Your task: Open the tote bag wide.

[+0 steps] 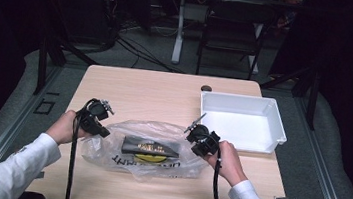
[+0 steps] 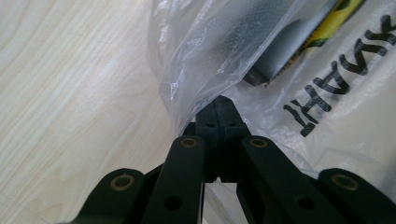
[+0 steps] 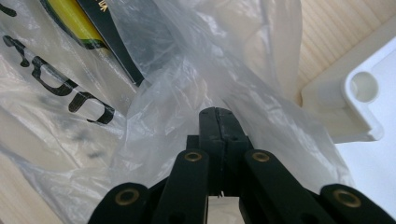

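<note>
Each tool, left (image 1: 104,107) and right (image 1: 195,125), has its jaws pressed together at one end of the plastic bag (image 1: 144,148) lying beside the white tray (image 1: 278,125). The film looks thin, limp and slippery; the loose side folds likely give the best pinch.

This looks like a lab or a recording room, not a home; a light wooden table (image 1: 164,98) stands alone on a grey floor (image 1: 144,58); black curtains (image 1: 348,74) close the sides; behind the table many cables (image 1: 121,38) lie loose on the floor, beside the white leg of a desk (image 1: 179,29) and a dark folding chair (image 1: 232,35); black metal frame bars (image 1: 43,54) stand at the left.
</note>
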